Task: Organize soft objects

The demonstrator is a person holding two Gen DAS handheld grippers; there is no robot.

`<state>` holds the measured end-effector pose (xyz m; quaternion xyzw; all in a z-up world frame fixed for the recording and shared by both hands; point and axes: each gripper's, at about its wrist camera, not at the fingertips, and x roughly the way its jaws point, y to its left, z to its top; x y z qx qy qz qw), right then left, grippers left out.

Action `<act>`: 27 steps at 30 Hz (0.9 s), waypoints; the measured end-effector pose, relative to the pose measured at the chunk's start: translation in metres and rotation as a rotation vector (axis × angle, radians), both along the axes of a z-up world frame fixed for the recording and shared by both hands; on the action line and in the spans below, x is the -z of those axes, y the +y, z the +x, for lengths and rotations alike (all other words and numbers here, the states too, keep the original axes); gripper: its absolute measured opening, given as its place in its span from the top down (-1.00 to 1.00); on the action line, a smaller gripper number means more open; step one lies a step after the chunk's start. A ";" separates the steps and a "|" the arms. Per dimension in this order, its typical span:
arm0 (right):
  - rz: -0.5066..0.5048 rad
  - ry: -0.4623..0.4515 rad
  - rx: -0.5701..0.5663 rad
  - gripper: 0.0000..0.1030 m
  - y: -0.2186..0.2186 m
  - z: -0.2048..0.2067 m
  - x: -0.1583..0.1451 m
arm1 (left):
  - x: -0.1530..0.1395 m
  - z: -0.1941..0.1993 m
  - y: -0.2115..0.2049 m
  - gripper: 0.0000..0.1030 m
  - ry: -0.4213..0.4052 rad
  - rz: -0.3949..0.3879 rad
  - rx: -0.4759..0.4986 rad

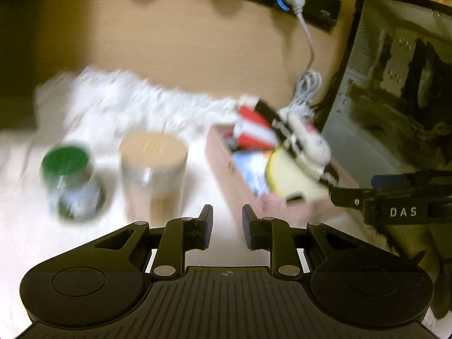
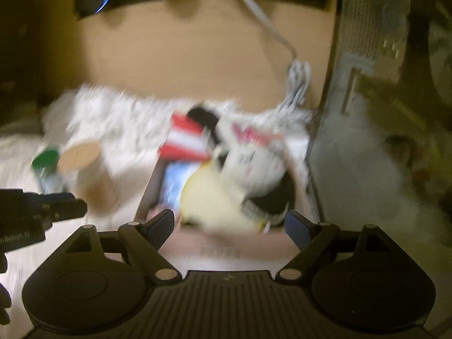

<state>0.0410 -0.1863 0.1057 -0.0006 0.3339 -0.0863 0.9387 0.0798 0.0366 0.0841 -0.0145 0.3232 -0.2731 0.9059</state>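
Observation:
A pink cardboard box (image 1: pixel 223 158) (image 2: pixel 220 247) stands on a white fluffy cover and holds soft things, all blurred. In it are a red and white striped piece (image 1: pixel 254 125) (image 2: pixel 186 138), a white plush with pink face marks (image 2: pixel 254 161) (image 1: pixel 310 144), a pale yellow round cushion (image 2: pixel 212 200) (image 1: pixel 288 175) and something light blue (image 1: pixel 248 169). My right gripper (image 2: pixel 230 223) stands open at the box's near end, its pads clear of the contents. My left gripper (image 1: pixel 227 226) is shut on nothing, left of the box. Each gripper shows in the other's view: right gripper (image 1: pixel 353 195), left gripper (image 2: pixel 65 206).
A jar with a green lid (image 1: pixel 66 161) and a clear canister with a tan lid (image 1: pixel 154 148) stand left of the box. A black power strip (image 1: pixel 310 2) with a white cable (image 1: pixel 309 45) lies on the floor behind. A computer case (image 1: pixel 395 70) rises at the right.

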 end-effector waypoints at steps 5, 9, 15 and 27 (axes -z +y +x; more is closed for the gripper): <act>0.034 0.068 -0.040 -0.67 0.007 -0.029 0.043 | 0.039 -0.054 0.004 0.52 0.038 0.043 -0.154; 0.014 0.146 -0.041 -0.68 0.010 -0.043 0.081 | 0.062 -0.076 -0.007 0.52 0.060 0.068 -0.207; 0.020 0.134 -0.057 -1.00 0.001 -0.050 0.101 | 0.069 -0.094 -0.035 0.50 0.032 0.146 -0.272; 0.031 0.079 -0.151 -1.00 -0.014 -0.057 0.108 | 0.073 -0.107 -0.070 0.44 -0.009 0.253 -0.399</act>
